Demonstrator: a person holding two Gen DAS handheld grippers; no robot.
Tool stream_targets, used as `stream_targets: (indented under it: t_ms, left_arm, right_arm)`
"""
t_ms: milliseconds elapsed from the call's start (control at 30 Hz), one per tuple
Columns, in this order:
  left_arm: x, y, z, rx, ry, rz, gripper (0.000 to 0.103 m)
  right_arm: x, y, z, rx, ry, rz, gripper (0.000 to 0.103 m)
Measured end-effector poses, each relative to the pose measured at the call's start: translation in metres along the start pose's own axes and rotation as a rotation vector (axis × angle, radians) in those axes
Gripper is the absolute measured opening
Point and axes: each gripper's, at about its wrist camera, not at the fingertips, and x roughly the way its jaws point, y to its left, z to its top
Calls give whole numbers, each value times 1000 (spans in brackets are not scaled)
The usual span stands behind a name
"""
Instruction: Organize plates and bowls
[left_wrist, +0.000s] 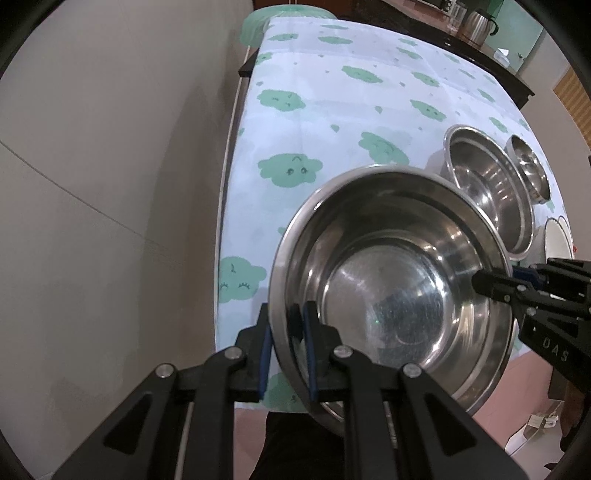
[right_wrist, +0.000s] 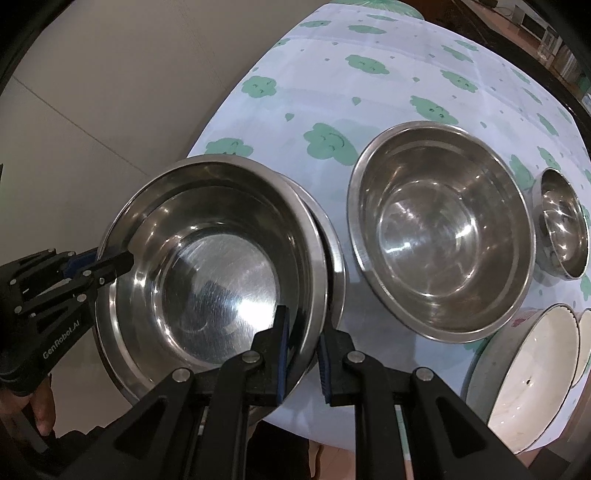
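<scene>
Both claws are clamped on opposite rims of 1 steel bowl, left claw and right claw, above the cloud-print worktop.

Far half of the tablecloth is sitting bare, so that is the open lane. Near edge is crowded: the big steel bowl is hanging between both grippers, blocking the front left corner. Just to its right the second steel bowl is sitting close, leaving only a narrow gap. Past it, a small steel bowl and a white bowl are filling the right side; possibly another white one is standing behind, hard to tell at the frame edge.
</scene>
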Motion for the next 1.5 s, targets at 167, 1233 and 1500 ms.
stream_targets:
  t_ms: [167, 1233, 1500]
  left_arm:
    - [5, 1, -2, -6, 4, 0, 13]
    - [-1, -3, -2, 6, -23, -12, 17]
    - [-3, -7, 0, 12, -22, -14, 18]
  right_arm:
    - [3, 1, -1, -3, 6, 1, 17]
    - [-3, -4, -2, 14, -47, 2, 34]
    - [-21, -3, -4, 10, -107, 43, 34]
